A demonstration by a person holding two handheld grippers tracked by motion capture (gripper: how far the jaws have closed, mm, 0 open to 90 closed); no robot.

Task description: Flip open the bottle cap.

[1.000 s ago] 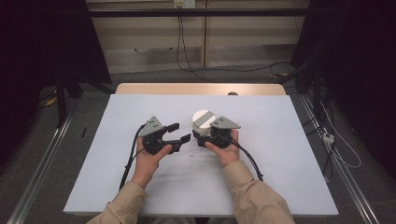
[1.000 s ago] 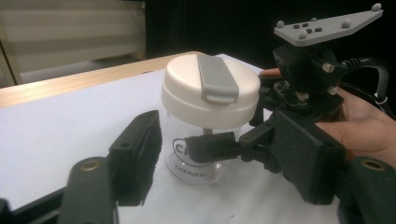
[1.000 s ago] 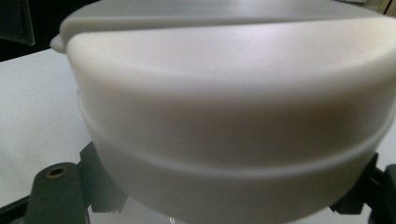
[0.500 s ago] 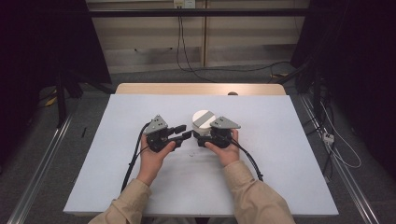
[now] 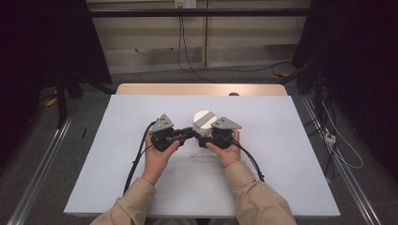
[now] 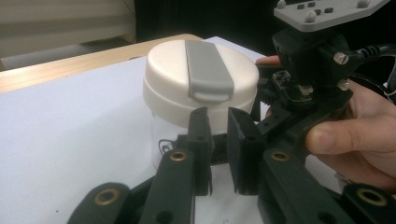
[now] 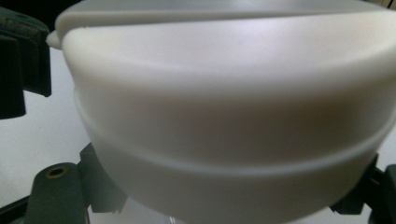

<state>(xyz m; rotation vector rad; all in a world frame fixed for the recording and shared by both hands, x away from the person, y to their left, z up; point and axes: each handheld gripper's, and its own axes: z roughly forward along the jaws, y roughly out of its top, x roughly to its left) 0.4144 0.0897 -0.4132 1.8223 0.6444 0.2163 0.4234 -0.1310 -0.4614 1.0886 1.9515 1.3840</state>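
A clear jar with a white lid (image 5: 204, 118) and a grey strap across the top stands mid-table. My right gripper (image 5: 202, 137) is shut on the jar's body just below the lid; its fingers (image 7: 56, 191) flank the jar (image 7: 224, 116), which looms close. My left gripper (image 5: 190, 132) points at the jar from the left. Its jaws (image 6: 218, 119) are open by a narrow gap with nothing between them, tips just in front of the jar (image 6: 201, 79) under the lid's rim.
A white board (image 5: 281, 178) covers the wooden table (image 5: 197, 89), with bare room on all sides of the hands. Black cables (image 5: 136, 164) trail from both grippers toward the person. Metal rails and floor cables lie beyond the table's edges.
My left gripper has moved right toward the jar and its jaws have narrowed from wide apart to a small gap. The right gripper and jar have stayed put.
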